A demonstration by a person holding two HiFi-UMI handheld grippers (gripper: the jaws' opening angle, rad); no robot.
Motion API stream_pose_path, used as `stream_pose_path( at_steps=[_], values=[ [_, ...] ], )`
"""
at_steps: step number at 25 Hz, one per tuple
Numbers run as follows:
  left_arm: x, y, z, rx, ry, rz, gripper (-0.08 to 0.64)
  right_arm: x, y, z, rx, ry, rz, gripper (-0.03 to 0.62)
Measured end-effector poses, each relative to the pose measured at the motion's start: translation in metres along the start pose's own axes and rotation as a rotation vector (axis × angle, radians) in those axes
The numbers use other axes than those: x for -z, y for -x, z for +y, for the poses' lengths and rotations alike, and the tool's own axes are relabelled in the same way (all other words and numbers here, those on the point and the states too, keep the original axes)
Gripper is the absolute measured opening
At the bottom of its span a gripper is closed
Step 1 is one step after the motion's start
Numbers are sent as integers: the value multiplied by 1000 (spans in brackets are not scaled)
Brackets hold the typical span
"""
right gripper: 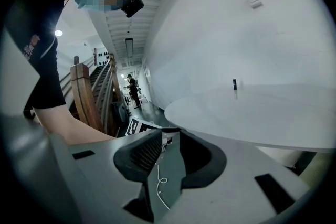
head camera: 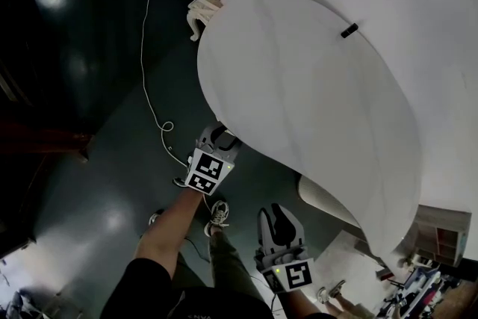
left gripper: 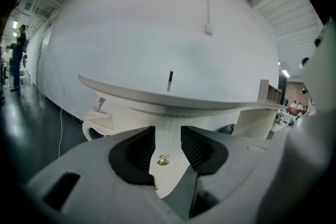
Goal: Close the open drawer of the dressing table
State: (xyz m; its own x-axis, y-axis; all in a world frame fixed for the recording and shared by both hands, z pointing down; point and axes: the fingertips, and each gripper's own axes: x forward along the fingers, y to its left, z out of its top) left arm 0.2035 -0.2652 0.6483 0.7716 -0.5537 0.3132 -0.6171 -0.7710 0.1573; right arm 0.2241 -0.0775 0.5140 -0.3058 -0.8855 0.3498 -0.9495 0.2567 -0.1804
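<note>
Squarely at the drawer: left jaws spread about the knob

Leftmost, a thin white cable [head camera: 149, 97] trailed across the dark glossy floor [head camera: 89, 183]. Next, the left hand-held gripper [head camera: 217, 138] pointed in under the edge of the dressing table's white rounded worktop [head camera: 299, 101]. Its jaws stood apart. Between them showed the white drawer front [left gripper: 167, 176] with its small round brass knob [left gripper: 163, 161]. Whether the black ribbed pads [left gripper: 139, 149] touched that panel could not be told. A small black stick-like object [head camera: 349, 31] sat on the worktop, well apart from both tools. Further right and lower, the right hand-held gripper [head camera: 278, 214] hung over the floor, its jaws parted with only floor and cable showing between them.
</note>
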Motion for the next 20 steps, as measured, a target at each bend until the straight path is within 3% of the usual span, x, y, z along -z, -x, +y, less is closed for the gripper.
stream_pose_path(
  at_steps=[5, 12, 20],
  values=[
    [4, 35, -3, 5, -14, 25, 144, -5, 1, 20, 5, -1, -18, 94],
    [-4, 91, -12, 3, -59, 35, 43, -9, 8, 49, 22, -7, -41, 93],
    [-27, 173, -28, 28, -96, 15, 25, -17, 20, 82, 63, 1, -69, 81]
  ],
)
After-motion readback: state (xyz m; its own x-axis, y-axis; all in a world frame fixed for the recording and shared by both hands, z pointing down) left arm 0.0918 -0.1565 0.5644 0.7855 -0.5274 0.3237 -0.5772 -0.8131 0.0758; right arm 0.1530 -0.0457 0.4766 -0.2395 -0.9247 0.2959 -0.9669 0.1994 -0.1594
